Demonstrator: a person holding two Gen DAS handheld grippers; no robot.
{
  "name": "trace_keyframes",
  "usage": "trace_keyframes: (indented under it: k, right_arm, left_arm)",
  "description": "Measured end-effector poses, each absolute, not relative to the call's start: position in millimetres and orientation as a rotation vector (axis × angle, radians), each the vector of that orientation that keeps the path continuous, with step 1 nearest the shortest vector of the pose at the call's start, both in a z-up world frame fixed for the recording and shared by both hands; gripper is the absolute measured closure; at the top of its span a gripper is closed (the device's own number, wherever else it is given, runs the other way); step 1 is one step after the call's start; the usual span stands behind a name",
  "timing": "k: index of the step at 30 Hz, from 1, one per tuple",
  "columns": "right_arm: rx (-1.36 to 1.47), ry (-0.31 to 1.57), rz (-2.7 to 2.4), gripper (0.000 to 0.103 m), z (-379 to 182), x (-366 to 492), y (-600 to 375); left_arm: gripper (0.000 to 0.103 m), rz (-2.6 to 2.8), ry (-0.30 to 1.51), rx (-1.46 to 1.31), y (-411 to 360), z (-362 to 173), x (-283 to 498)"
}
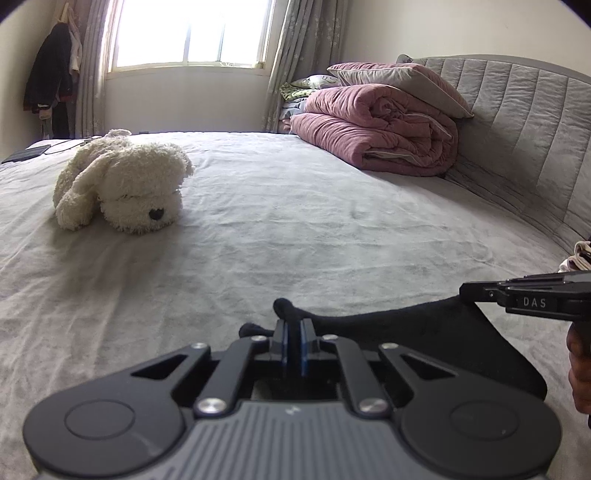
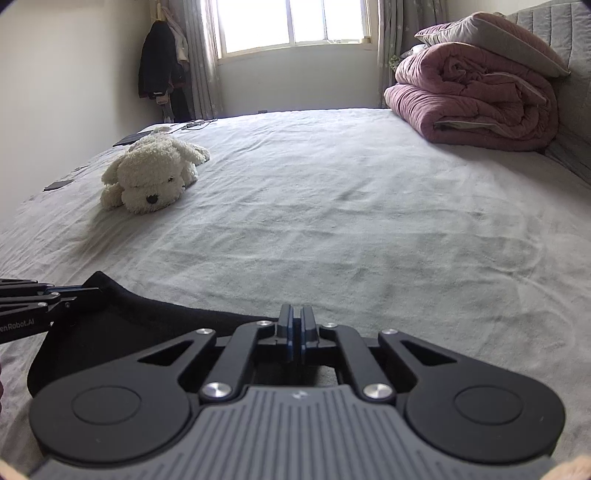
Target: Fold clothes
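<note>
At the bottom centre of the left wrist view, your left gripper (image 1: 294,325) has its jaws pinched together on a bunched corner of the black garment (image 1: 424,332), which spreads to the lower right across the grey bedsheet (image 1: 295,221). Your right gripper (image 2: 295,321) is clamped on the far edge of the same cloth at the bottom centre of its own view, with the fabric running off to the lower left. Farther up the bed a white plush dog (image 1: 122,184) lies at the left, and folded pink quilts (image 1: 376,129) are stacked at the upper right against the grey headboard (image 1: 528,122), below the bright window (image 1: 192,33).
</note>
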State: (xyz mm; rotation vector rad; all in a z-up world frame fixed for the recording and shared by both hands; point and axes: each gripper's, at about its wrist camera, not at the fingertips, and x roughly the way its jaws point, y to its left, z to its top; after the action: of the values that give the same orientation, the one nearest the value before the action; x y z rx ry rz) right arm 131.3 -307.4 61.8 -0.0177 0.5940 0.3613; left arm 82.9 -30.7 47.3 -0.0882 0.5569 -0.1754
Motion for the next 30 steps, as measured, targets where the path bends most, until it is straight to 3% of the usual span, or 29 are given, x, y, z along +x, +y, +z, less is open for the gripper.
trace_keyframes:
  k: [10, 11, 14, 15, 17, 22, 23, 24, 25, 27, 30]
  right_arm:
    - [-0.046, 0.599, 0.355, 0.101, 57.5, 137.3, -302.3]
    - [-0.03, 0.618, 0.357, 0.092, 57.6, 138.6, -305.0]
    - [0.029, 0.642, 0.363, 0.081, 59.6, 140.0, -314.3]
    - [0.063, 0.643, 0.363, 0.068, 60.5, 141.1, -318.9]
    - [0.139, 0.636, 0.345, 0.054, 62.8, 143.2, -329.4]
    - [0.174, 0.66, 0.407, 0.055, 61.6, 144.3, -328.2]
    - [0.142, 0.666, 0.418, 0.064, 59.4, 143.4, -322.0]
    - [0.098, 0.672, 0.418, 0.083, 56.3, 142.4, -314.8]
    - [0.054, 0.678, 0.417, 0.091, 53.1, 141.4, -307.7]
    - [0.002, 0.661, 0.405, 0.098, 49.2, 137.7, -300.1]
    - [-0.002, 0.599, 0.384, 0.098, 55.5, 130.4, -300.7]
  left_arm:
    - [0.097, -0.144, 0.593, -0.083, -31.4, 30.7, 87.9]
    - [0.096, -0.148, 0.602, -0.094, -29.8, 29.5, 88.4]
    - [0.091, -0.146, 0.611, -0.118, -24.9, 29.6, 90.2]
    - [0.088, -0.143, 0.614, -0.125, -23.6, 29.7, 90.8]
    - [0.087, -0.141, 0.618, -0.136, -21.9, 29.3, 91.2]
    - [0.095, -0.162, 0.606, -0.103, -27.8, 30.3, 89.0]
    - [0.095, -0.163, 0.605, -0.1, -28.4, 30.1, 89.0]
    - [0.096, -0.163, 0.604, -0.097, -28.8, 29.9, 89.0]
    - [0.096, -0.162, 0.602, -0.096, -28.7, 29.9, 89.0]
    - [0.097, -0.158, 0.589, -0.096, -28.3, 31.4, 88.1]
    - [0.098, -0.15, 0.544, -0.106, -26.9, 37.9, 85.1]
